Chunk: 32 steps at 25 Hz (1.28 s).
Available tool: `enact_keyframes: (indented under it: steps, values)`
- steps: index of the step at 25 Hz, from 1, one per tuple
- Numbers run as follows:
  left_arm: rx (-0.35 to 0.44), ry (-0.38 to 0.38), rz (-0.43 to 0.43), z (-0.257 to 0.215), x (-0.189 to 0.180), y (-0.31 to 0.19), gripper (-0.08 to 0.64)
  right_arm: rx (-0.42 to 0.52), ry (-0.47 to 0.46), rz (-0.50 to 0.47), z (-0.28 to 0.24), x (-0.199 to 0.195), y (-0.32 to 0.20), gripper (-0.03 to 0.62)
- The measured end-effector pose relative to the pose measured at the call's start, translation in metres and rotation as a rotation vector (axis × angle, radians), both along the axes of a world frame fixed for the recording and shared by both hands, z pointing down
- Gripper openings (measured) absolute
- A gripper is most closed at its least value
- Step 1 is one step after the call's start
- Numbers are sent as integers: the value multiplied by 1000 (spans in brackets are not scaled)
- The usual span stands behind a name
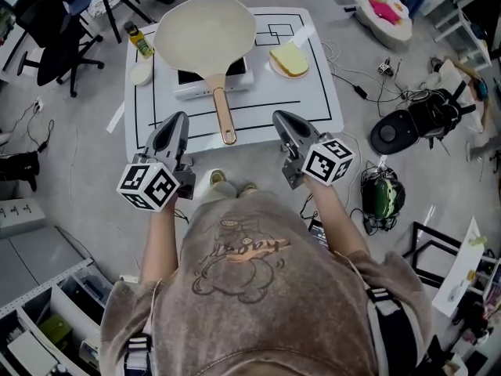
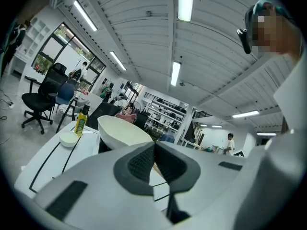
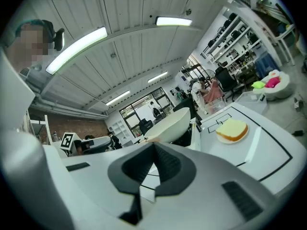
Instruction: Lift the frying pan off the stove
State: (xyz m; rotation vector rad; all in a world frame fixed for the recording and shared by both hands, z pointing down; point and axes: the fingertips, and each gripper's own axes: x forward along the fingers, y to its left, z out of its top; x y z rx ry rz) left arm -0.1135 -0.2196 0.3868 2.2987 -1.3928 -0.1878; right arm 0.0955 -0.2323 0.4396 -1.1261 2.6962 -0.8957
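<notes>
Your left gripper (image 1: 177,124) and right gripper (image 1: 282,121) hover at the white desk's (image 1: 313,96) front edge, jaws clenched on nothing. The cream round frying pan (image 1: 205,34) sits on the white stove (image 1: 239,82).

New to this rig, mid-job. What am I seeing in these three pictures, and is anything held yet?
There is no robot arm: a person holds a two-jaw gripper in each hand. The head view looks down from the person's head; the other two cameras ride on the grippers, looking along their jaws. The left gripper and right gripper hover at the table's near edge, both shut, holding nothing. On the table: a cream frying pan on a stove, its handle toward the person, bread on a plate, a yellow bottle, a small white bowl.
</notes>
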Motion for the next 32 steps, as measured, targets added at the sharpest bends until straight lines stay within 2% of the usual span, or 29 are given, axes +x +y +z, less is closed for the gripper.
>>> enact_keyframes:
  steps: [15, 23, 29, 32]
  values:
    - [11, -2, 64, 3, -11, -38, 8, 37, -17, 97, -8, -12, -31, -5]
    - [12, 1, 83, 4, -10, -46, 8, 38, -27, 89, -11, -16, -31, -2]
    - [8, 1, 91, 7, -14, -46, 8, 17, -45, 67, -9, -24, -32, 113]
    - [7, 1, 91, 7, -17, -45, 8, 1, -74, 23, -10, -32, -32, 236]
